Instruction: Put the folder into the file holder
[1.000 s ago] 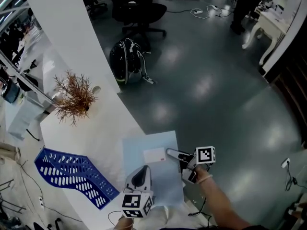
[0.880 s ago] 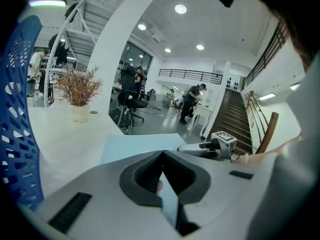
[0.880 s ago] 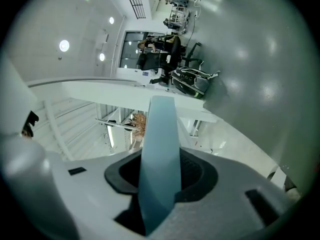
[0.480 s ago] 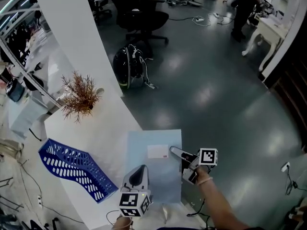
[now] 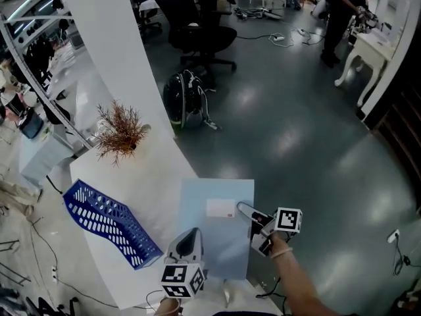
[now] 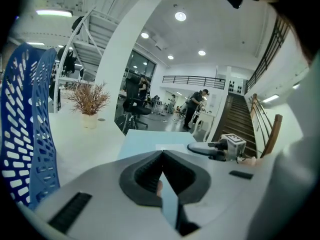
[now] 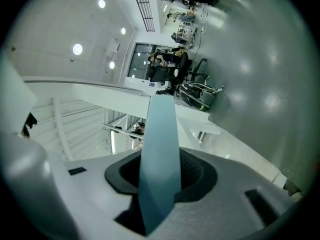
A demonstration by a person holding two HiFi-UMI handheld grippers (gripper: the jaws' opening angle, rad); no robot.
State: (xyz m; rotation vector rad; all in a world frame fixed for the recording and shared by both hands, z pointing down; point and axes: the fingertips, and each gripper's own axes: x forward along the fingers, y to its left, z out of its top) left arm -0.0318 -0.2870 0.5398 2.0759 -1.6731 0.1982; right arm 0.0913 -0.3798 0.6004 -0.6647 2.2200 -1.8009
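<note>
Light blue flat plastic folder (image 5: 214, 232) is clamped at its near edge by the left gripper (image 5: 190, 237) and at its right edge by the right gripper (image 5: 243, 209). It overhangs the white table (image 5: 154, 176). The blue perforated plastic file holder (image 5: 105, 224) lies to its left, apart.

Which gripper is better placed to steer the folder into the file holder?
Probably left: left gripper clamps the folder nearer the file holder; right gripper clamps its far edge.
</note>
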